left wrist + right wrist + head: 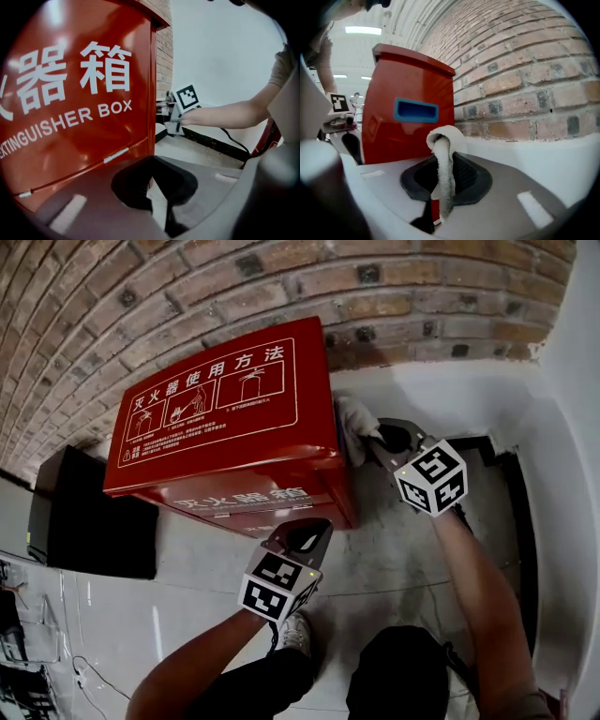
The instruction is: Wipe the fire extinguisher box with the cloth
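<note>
Brick wall (281, 277) backs the red fire extinguisher box (225, 418). At the box's 6 o'clock the left gripper (302, 532) has its jaws together, empty. At 3 o'clock the right gripper (373, 442) pinches the white cloth (354, 420) beside the side panel. Wiping seems under way, with lid and front likely left
</note>
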Demonstrator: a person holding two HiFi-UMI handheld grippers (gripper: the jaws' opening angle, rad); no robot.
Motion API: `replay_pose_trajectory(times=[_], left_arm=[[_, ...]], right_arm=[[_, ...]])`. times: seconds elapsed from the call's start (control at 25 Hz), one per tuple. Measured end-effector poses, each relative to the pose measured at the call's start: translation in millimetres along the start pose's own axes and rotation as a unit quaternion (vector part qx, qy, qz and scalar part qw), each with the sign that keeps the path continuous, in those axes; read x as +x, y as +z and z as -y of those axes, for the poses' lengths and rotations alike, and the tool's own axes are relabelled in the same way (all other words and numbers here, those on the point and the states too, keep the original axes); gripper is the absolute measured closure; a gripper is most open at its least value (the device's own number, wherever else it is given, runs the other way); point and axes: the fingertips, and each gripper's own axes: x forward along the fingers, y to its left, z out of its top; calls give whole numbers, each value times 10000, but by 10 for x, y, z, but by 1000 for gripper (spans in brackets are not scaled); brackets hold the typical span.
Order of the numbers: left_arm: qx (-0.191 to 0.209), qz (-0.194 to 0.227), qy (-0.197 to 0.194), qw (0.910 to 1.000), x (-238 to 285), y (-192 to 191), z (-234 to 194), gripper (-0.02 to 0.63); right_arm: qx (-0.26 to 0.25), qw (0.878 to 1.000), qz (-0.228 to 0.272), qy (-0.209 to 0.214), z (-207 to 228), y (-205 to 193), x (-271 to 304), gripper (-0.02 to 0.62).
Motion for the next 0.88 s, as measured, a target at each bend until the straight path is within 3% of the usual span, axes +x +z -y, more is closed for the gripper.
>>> replay_pose_trajectory(times=[0.2, 0.52, 0.72, 0.88], left_arm=[[-11, 232, 126, 9997, -98, 271, 22, 606], [327, 472, 239, 9981, -302, 586, 176, 606], [334, 964, 393, 9940, -483, 940, 91, 606], [394, 1041, 452, 9928, -530, 988, 82, 606]], right_arm=[[-417, 9966, -35, 708, -484, 219, -329, 528], [-785, 9868, 105, 1412, -1017, 613, -828, 528], [-1063, 9825, 629, 1391, -1103, 1043, -1050, 528], [-1241, 9820, 784, 1190, -1013, 1270, -946, 528]])
